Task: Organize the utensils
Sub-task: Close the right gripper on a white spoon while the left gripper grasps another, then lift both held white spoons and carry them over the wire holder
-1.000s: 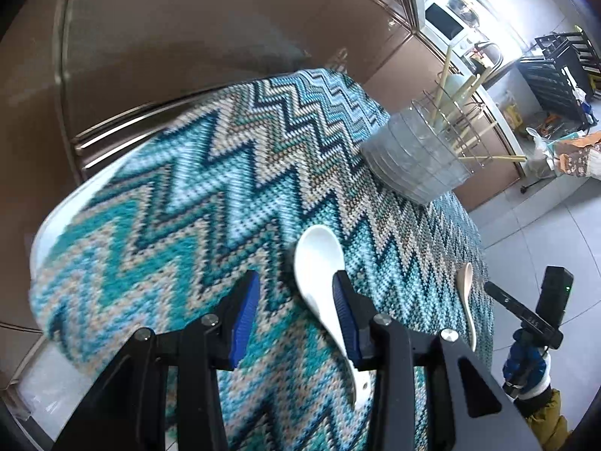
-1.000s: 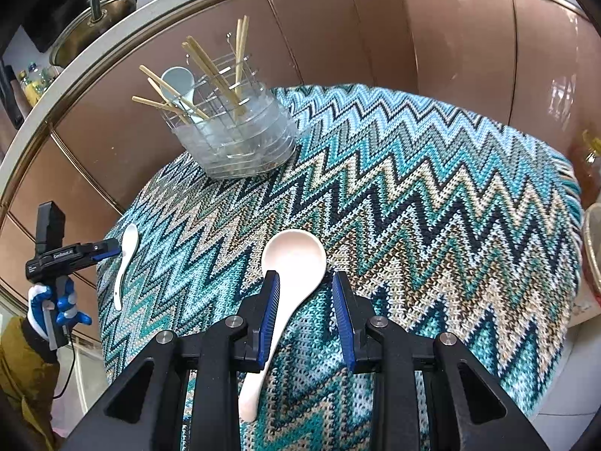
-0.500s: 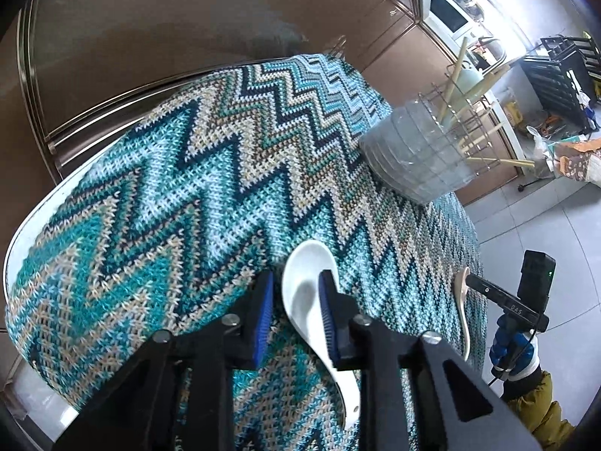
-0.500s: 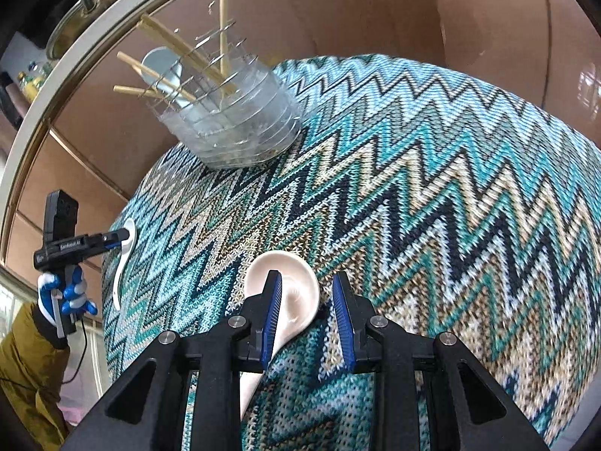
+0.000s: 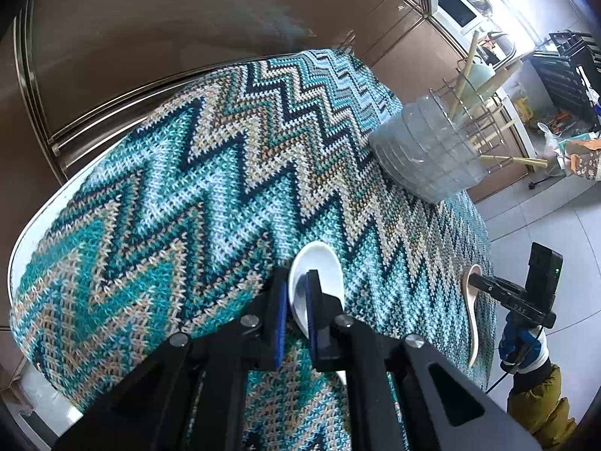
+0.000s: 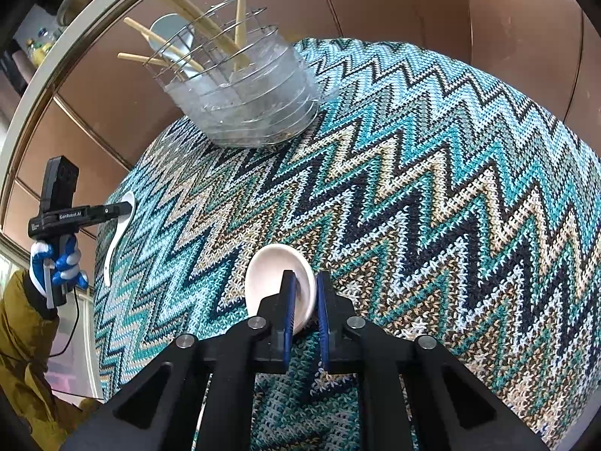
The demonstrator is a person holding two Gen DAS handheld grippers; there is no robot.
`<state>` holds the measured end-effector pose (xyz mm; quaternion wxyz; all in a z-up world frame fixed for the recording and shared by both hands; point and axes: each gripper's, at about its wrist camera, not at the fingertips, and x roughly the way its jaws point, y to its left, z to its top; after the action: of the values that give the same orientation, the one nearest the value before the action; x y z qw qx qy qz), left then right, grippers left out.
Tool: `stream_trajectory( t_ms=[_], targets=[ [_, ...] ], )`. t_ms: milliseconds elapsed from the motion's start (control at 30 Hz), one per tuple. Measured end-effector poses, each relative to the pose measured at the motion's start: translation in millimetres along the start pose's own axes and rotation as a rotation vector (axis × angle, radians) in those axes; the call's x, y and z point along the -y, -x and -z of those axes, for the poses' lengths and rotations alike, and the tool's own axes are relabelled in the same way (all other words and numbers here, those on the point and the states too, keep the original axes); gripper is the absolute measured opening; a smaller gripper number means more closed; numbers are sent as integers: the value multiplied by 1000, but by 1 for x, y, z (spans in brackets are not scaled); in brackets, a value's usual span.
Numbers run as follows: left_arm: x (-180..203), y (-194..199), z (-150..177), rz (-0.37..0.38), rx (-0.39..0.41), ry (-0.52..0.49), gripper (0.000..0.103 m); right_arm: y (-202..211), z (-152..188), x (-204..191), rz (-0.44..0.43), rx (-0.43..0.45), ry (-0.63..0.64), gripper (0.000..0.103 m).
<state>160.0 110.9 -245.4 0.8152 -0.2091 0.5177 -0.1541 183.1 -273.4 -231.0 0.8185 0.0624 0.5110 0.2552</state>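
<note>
Left gripper (image 5: 296, 304) clenched on white spoon (image 5: 319, 267) bowl rim | right gripper (image 6: 304, 300) pinching cream spoon (image 6: 280, 282) rim, jaws just closed | likely both bound for far wire caddy (image 6: 244, 101), already holding chopsticks (image 6: 188, 3).

My right tongs (image 6: 303, 302), blue-padded, have just closed on a pale pink ceramic spoon's bowl (image 6: 268, 276); zigzag teal knitted cloth (image 6: 432, 188) beneath; clear wire-ringed utensil holder (image 6: 248, 97) beyond.
</note>
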Motion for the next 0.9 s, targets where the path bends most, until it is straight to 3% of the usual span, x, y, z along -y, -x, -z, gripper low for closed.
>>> stream_trajectory(
  t_ms=[500, 900],
  targets=[
    [7, 17, 8, -30, 60, 23, 5, 45, 16, 0, 77, 90, 2, 7],
    [21, 53, 11, -32, 143, 11, 5, 86, 32, -22, 141, 178, 8, 7]
  ],
)
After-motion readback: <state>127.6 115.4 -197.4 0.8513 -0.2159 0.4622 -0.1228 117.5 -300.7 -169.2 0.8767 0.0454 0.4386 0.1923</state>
